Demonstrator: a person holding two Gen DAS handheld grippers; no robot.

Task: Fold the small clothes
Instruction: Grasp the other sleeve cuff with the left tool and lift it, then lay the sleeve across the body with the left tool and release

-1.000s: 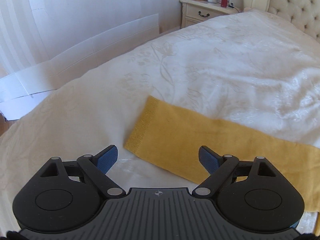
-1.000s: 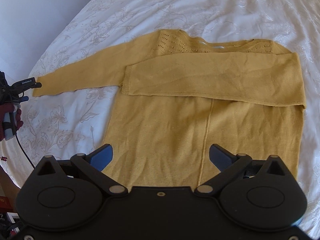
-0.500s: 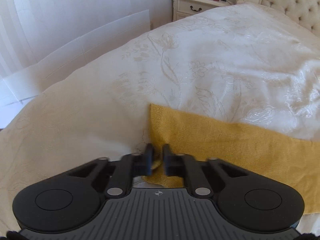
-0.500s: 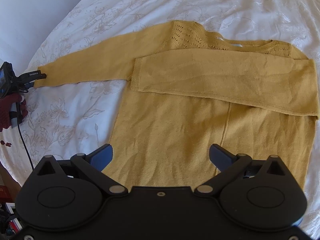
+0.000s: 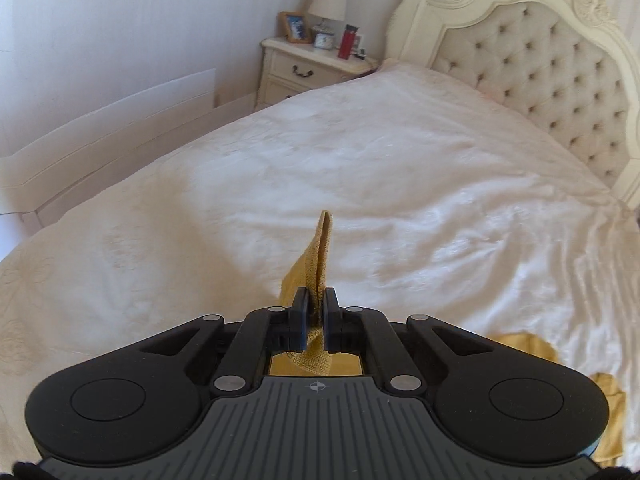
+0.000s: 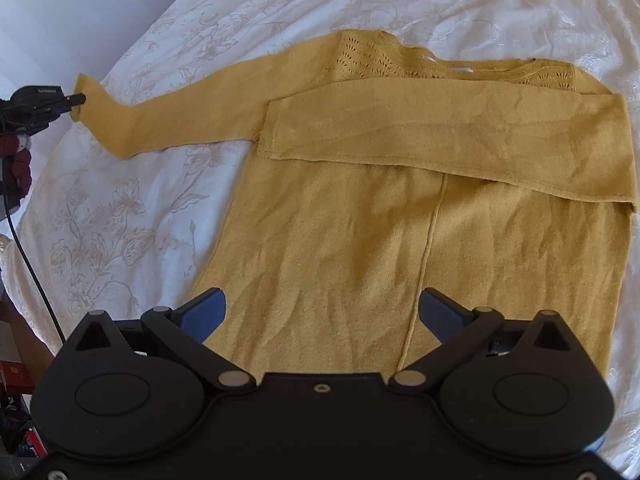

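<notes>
A mustard-yellow knit sweater (image 6: 360, 232) lies flat on the white bed. Its right sleeve (image 6: 460, 136) is folded across the chest. Its left sleeve (image 6: 192, 108) stretches out to the left. My left gripper (image 5: 315, 308) is shut on that sleeve's cuff (image 5: 322, 248) and holds it lifted off the bed; it shows at the far left of the right wrist view (image 6: 74, 100). My right gripper (image 6: 322, 312) is open and empty, hovering over the sweater's lower hem.
The white embroidered bedspread (image 5: 400, 184) covers the bed. A tufted headboard (image 5: 532, 60) stands at the far right. A nightstand (image 5: 308, 64) with a lamp, frame and red bottle stands by the wall. The bed's edge (image 6: 24, 248) and a cable are at left.
My left gripper closed on the left sleeve's cuff and lifted it off the bed, tilting upward. My right gripper stayed open and drifted slightly over the hem.
</notes>
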